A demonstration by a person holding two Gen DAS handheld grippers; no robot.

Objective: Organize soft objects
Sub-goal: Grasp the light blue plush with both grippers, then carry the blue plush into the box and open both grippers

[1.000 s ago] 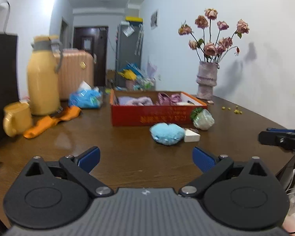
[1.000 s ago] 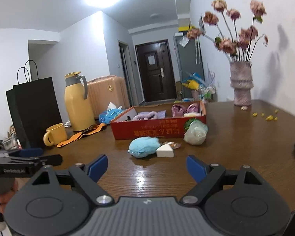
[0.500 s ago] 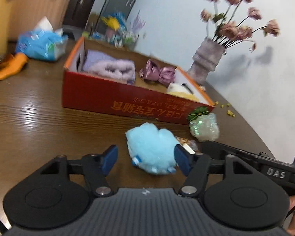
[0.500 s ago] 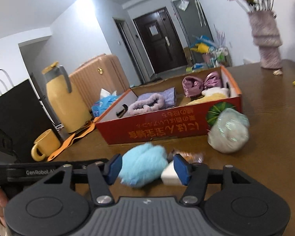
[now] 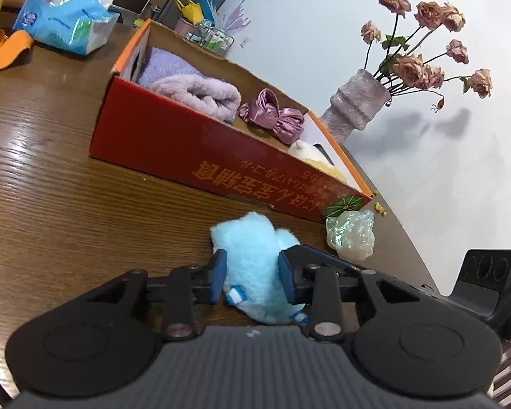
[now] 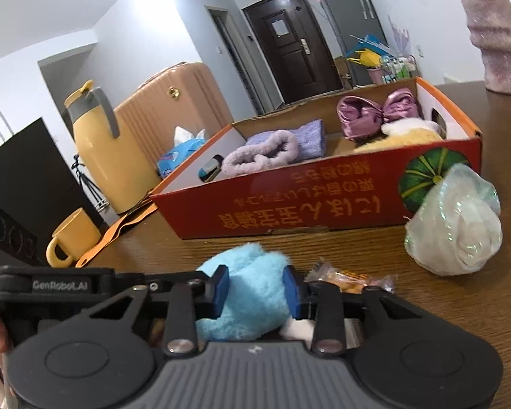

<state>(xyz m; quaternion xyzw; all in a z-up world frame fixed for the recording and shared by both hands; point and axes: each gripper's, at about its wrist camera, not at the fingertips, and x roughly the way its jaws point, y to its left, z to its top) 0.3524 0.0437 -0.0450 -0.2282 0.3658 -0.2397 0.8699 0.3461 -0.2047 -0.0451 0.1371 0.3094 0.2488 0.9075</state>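
Blue plush toy [image 5: 255, 266]: lies on the wooden table [image 5: 51, 211] just in front of the red box [image 5: 221, 167], with both our grippers on it at once.
Left gripper [image 5: 252, 277]: jaws closing, blue pads sunk into the fur on either side; we read this as a grip taking hold.
Right gripper [image 6: 255, 289]: jaws closing too, the same plush between its pads and dented by them, from the opposite side.
Why 2 grippers: we judge the toy is soft and shapeless, so a pinch from each side keeps it from sagging on the lift.
Beside the toy: a white wedge sponge [image 6: 298, 329] pokes out under the right jaw, a wrapped snack [image 6: 351, 277] lies just beyond, and a clear crinkled bag [image 6: 453, 221] sits near the box corner.
Box contents: a lilac fluffy headband [image 6: 262, 151], a purple satin bow [image 6: 378, 110] and a yellow plush [image 6: 402, 136] already lie inside, so we take the box as the collecting place.
Writing: orange East Asian characters run upside down along the box front, not readable to us; "GenRobot.AI" shows on the left handle [image 6: 59, 285] in the right wrist view.
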